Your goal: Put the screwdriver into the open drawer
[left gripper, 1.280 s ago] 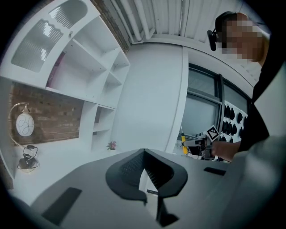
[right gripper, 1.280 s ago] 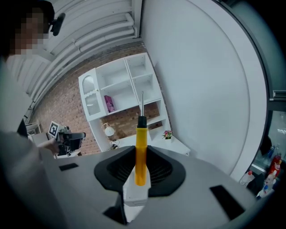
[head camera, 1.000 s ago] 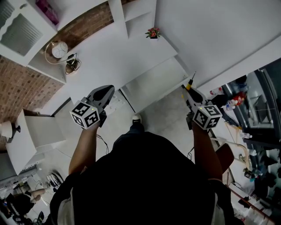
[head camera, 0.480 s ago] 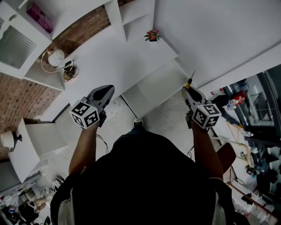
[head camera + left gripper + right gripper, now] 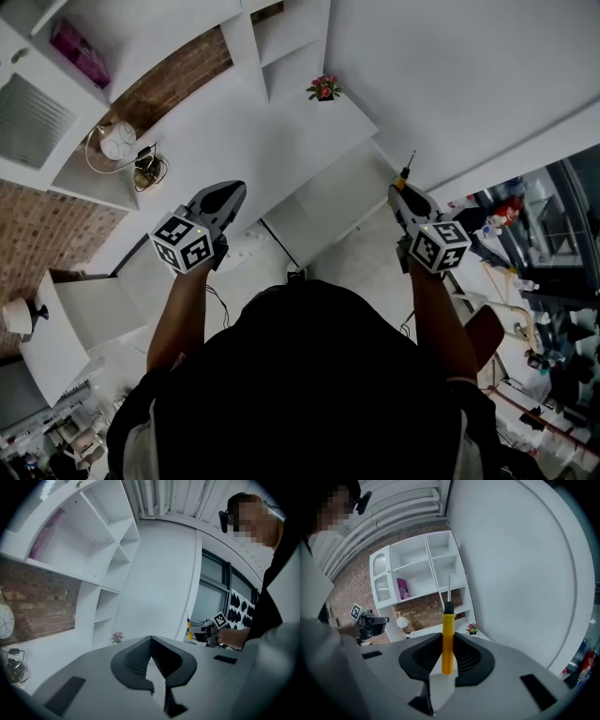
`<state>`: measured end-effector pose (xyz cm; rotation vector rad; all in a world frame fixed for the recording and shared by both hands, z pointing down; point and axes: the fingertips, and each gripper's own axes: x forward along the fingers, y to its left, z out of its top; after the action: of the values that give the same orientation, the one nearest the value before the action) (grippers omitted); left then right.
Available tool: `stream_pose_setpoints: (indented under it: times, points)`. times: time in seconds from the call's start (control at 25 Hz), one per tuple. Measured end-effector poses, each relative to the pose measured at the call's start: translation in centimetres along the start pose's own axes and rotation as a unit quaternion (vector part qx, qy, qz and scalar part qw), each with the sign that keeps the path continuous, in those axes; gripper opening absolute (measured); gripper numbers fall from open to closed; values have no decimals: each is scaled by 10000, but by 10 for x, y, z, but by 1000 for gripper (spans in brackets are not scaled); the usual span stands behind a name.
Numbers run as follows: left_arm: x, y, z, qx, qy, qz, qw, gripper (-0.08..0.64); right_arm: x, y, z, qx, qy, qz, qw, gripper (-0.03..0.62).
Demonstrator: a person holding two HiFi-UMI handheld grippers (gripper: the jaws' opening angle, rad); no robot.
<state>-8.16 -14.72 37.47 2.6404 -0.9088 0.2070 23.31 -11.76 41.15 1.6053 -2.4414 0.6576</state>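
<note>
Jutting from the right gripper [image 5: 447, 654], whose jaws clench its yellow handle, the screwdriver [image 5: 447, 634] points its shaft straight ahead along them. The open drawer [image 5: 323, 197] lies just ahead and left of the tip, between both grippers, seemingly nearer the right one. The left gripper [image 5: 151, 642] is closed on nothing.

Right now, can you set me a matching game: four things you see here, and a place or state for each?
1 yellow-handled screwdriver
2 left gripper
3 small pot of pink flowers
4 open white drawer

A on the white desktop
B shut, empty
C clamped in the right gripper
D pulled out below the desktop

Pairs: 1-C, 2-B, 3-A, 4-D
</note>
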Motion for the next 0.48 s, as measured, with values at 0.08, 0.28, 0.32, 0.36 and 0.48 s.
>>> stream_pose_setpoints:
  times: [0.08,0.28,0.32,0.36,0.48]
  points:
    - [2,4,4,13,-18,-40,10000,17,3,0,3,-25,1,-42,10000,83]
    - [4,14,11,-1,-99,-151,9998,17,11,-1,7,-85,-50,-132,9999,83]
    - [4,16,11,-3,-102,-163,9998,17,13,-2,7,-101,-53,-148,9998,83]
    - [4,17,11,-8,-98,-165,9998,17,15,-4,6,-120,-44,-167,9998,83]
    - [5,25,7,-65,-74,-155,9998,17,22,-8,2,-163,27,-226,9996,83]
